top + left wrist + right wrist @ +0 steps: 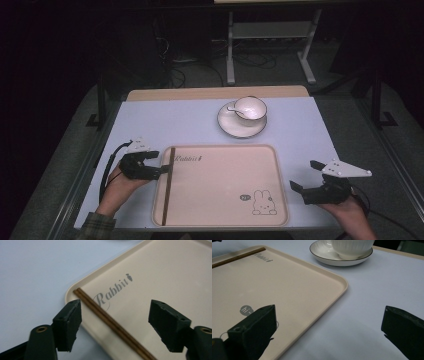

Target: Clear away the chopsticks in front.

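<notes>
A beige tray (225, 185) with a rabbit drawing lies at the table's near middle. A pair of brown chopsticks (168, 185) lies along its left inner edge. My left gripper (159, 164) hovers at the tray's left rim, open. In the left gripper view the chopsticks (110, 321) run under the gap of the left gripper (115, 306), and neither pad touches them. My right gripper (302, 175) stands open just right of the tray, over bare table. In the right gripper view its jaws (329, 310) straddle the tray's rim (337, 277) with nothing between them.
A white cup (250, 107) with a spoon (235, 110) in it sits on a saucer (235, 127) beyond the tray, right of centre. The pale tabletop (165, 120) ends at a wooden strip at the back. Dark floor and a metal stand lie beyond.
</notes>
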A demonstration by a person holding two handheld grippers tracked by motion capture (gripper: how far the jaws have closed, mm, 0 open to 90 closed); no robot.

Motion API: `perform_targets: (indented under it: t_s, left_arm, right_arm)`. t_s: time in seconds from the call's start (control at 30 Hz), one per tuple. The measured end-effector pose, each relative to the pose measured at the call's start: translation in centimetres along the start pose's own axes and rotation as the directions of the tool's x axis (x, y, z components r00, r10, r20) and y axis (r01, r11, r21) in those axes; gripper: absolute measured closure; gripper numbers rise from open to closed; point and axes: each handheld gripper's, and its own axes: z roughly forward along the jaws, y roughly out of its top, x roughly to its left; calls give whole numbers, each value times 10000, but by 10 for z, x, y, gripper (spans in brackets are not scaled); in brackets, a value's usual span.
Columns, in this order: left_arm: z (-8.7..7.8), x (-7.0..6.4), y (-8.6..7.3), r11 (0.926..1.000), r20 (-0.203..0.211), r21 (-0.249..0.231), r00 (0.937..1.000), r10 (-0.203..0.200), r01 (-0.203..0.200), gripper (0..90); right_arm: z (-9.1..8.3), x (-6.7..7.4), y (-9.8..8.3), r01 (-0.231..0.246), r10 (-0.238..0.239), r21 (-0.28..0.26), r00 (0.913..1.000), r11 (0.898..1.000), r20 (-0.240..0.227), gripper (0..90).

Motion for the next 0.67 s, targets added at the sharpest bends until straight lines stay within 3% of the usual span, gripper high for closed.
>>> perform_targets:
  t_s: [0.1, 0.33, 0.67]
  left_arm:
    - [-9, 1, -10, 9998, -111, -179, 9999, 44, -46, 187]
    - [-20, 1, -32, 10000, -252, -84, 9997, 47, -50, 177]
    - [-21, 2, -35, 10000, -320, -94, 9995, 10, -13, 177]
  right_arm:
    - [0, 0, 0, 14, -14, -7, 10000, 10000, -10, 0]
    - [0, 1, 0, 35, -35, -13, 10000, 10000, -9, 0]
    - [0, 1, 0, 30, -30, -54, 10000, 10000, -26, 0]
